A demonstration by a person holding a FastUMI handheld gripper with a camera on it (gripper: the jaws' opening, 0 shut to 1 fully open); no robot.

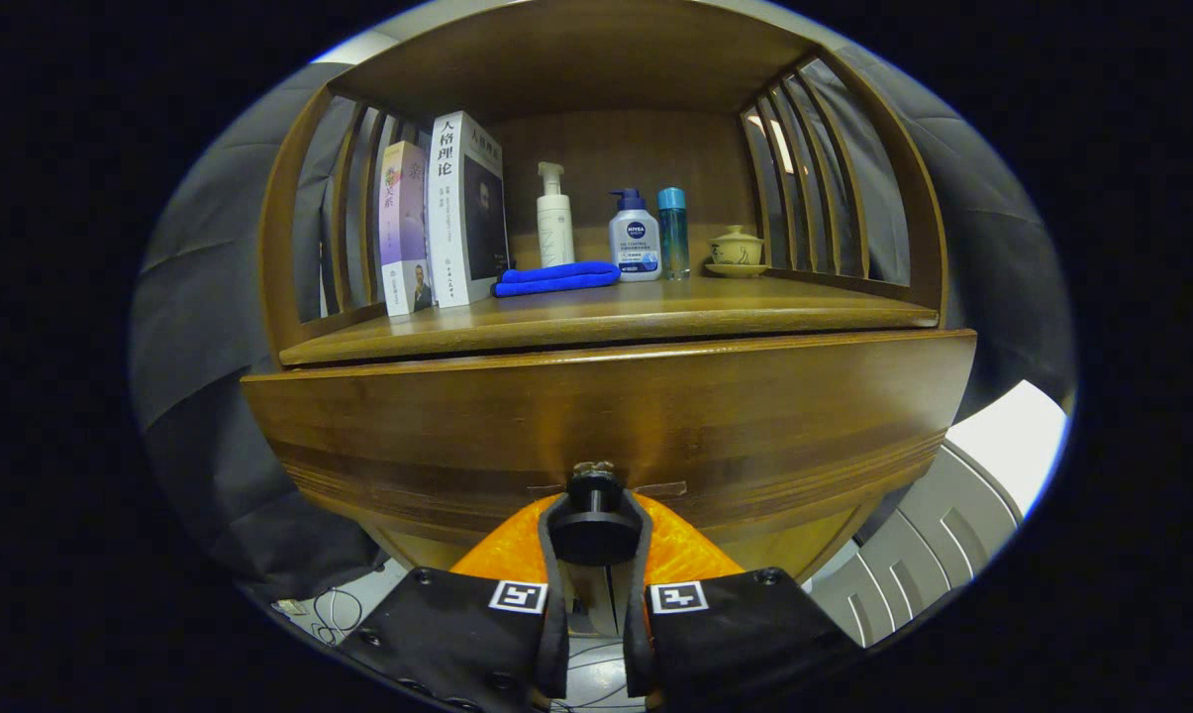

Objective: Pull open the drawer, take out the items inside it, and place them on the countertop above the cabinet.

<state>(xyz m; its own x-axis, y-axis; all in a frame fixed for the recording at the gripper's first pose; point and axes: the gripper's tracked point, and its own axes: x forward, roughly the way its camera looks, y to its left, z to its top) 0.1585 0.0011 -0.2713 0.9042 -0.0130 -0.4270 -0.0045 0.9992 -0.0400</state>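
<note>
Drawer front (606, 416) is a wide slab of glossy brown wood with a visible grain and a couple of grooved lines running along its lower part, and it looks pulled out a bit from under the surface (606, 322) above it. Right in the middle sits a round dark knob (594, 520) on a short stem, and the tool (596, 530) is clamped narrow around it, one finger pressing on each side. The surface is the same polished wood, boxed in by slatted side rails and a solid back. Standing on it near the back: two books (443, 223) upright together, a slim white pump bottle (554, 218), a squat white lotion bottle with a blue pump (635, 240), a thin teal bottle (672, 233), and a small cream lidded teacup on a saucer (736, 248). A folded blue cloth (556, 278), soft-looking, lies flat in front of the pump bottle.
</note>
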